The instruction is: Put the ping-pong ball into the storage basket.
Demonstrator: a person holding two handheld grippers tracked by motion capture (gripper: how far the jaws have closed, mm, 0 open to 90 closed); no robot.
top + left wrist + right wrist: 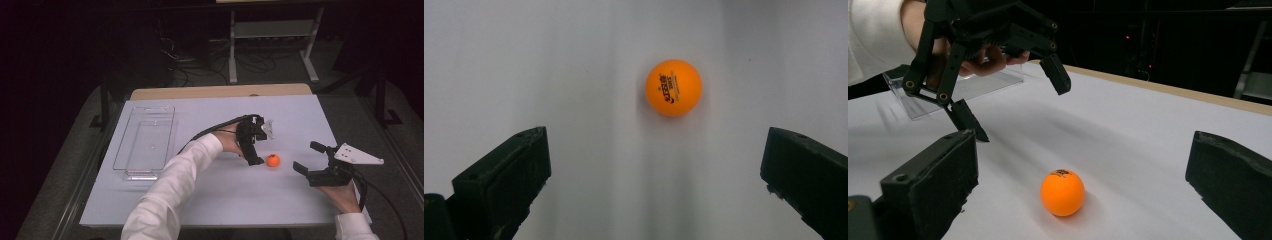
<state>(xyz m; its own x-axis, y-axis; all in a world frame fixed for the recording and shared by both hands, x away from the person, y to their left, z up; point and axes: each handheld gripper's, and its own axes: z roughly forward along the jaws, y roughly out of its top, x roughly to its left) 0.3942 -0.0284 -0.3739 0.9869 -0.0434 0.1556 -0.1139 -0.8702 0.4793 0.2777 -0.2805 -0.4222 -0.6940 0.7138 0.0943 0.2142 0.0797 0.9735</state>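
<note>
Ping-pong ball (272, 160), orange, sits on the white table (210, 200), just past the left gripper (260, 145)'s wide-spread jaws, touching neither. Right gripper (310, 156) is also spread wide, aimed at it from nearby.

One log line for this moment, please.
left gripper: open, above orange ball | right gripper: open, beside ball | ball: on table, untouched

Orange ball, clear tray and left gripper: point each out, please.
orange ball (272, 160), high view, middle of the ball.
clear tray (120, 150), high view, its left wall.
left gripper (1013, 105), right gripper view, midway between its open fingertips.
</note>
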